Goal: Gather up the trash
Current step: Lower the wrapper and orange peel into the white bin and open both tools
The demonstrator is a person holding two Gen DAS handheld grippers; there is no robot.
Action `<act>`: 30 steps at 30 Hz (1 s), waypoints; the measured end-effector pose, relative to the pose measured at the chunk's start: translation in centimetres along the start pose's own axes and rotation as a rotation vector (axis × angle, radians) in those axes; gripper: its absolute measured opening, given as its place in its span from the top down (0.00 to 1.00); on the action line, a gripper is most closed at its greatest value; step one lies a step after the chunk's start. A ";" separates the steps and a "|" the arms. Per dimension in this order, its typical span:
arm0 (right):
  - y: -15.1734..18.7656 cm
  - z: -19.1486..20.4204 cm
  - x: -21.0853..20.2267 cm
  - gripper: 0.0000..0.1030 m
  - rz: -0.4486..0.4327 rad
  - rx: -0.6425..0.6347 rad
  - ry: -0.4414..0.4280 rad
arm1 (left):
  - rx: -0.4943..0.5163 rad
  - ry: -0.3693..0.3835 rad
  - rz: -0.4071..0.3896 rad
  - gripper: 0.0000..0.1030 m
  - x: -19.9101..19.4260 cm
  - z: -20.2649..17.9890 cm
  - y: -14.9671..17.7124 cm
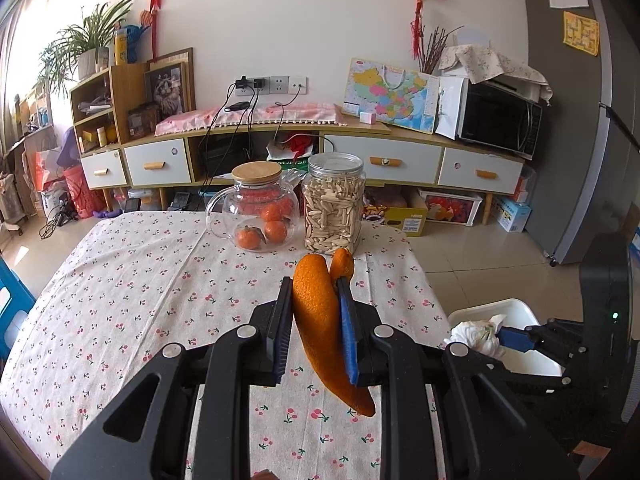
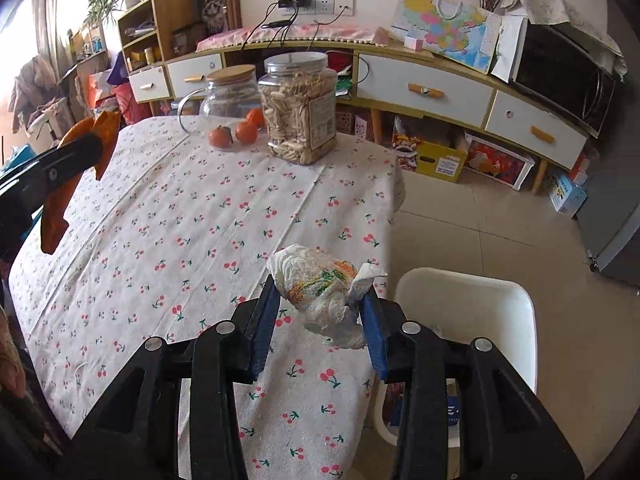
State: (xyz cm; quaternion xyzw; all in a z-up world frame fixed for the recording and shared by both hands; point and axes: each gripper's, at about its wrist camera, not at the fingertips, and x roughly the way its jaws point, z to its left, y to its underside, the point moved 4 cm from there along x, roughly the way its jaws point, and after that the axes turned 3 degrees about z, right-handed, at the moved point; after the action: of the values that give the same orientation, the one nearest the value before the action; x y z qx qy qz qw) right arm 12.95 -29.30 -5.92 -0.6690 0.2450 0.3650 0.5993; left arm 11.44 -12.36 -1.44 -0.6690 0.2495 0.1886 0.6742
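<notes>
My left gripper (image 1: 314, 292) is shut on a long orange peel (image 1: 320, 328) and holds it above the cherry-print tablecloth (image 1: 140, 288). The peel also shows at the left of the right wrist view (image 2: 60, 200). My right gripper (image 2: 320, 300) is shut on a crumpled white tissue wad (image 2: 320, 292) with coloured print, held above the table's right edge. The wad also shows in the left wrist view (image 1: 476, 336). A white trash bin (image 2: 472, 304) stands on the floor just right of the table, beside the right gripper; it also shows in the left wrist view (image 1: 516, 308).
At the table's far end stand a glass teapot (image 1: 256, 208) with tangerines and a clear jar (image 1: 334, 204) of seeds. Behind are a long sideboard (image 1: 384, 156), a microwave (image 1: 500, 120) and boxes on the floor. A grey fridge (image 1: 580, 120) is at the right.
</notes>
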 end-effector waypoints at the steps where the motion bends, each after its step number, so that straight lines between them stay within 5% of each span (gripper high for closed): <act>1: -0.3 -0.7 -0.5 0.64 -0.022 0.021 0.022 | 0.002 0.002 -0.002 0.79 0.0 -0.2 -0.1; 15: 2.1 -13.6 -3.8 0.63 -0.129 0.424 0.310 | 0.085 0.079 -0.014 0.79 0.0 -7.1 -0.8; 24: 4.8 -18.5 -5.2 0.63 -0.139 0.559 0.357 | 0.163 0.154 -0.014 0.79 0.0 -13.4 -0.8; 26: 5.3 -19.1 -5.0 0.57 -0.124 0.568 0.345 | 0.178 0.171 -0.014 0.79 -0.1 -14.8 -0.7; 28: 5.8 -19.7 -5.3 0.36 -0.126 0.588 0.357 | 0.192 0.187 -0.013 0.79 0.0 -16.2 -0.7; 30: 6.1 -20.4 -5.9 0.35 -0.138 0.605 0.374 | 0.207 0.205 -0.011 0.79 0.1 -17.6 -0.7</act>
State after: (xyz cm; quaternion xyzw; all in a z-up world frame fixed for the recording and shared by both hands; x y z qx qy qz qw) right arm 8.65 -50.96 -4.80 -0.5316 0.4016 0.1059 0.7381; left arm 10.43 -29.91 -0.61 -0.6130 0.3314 0.0891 0.7116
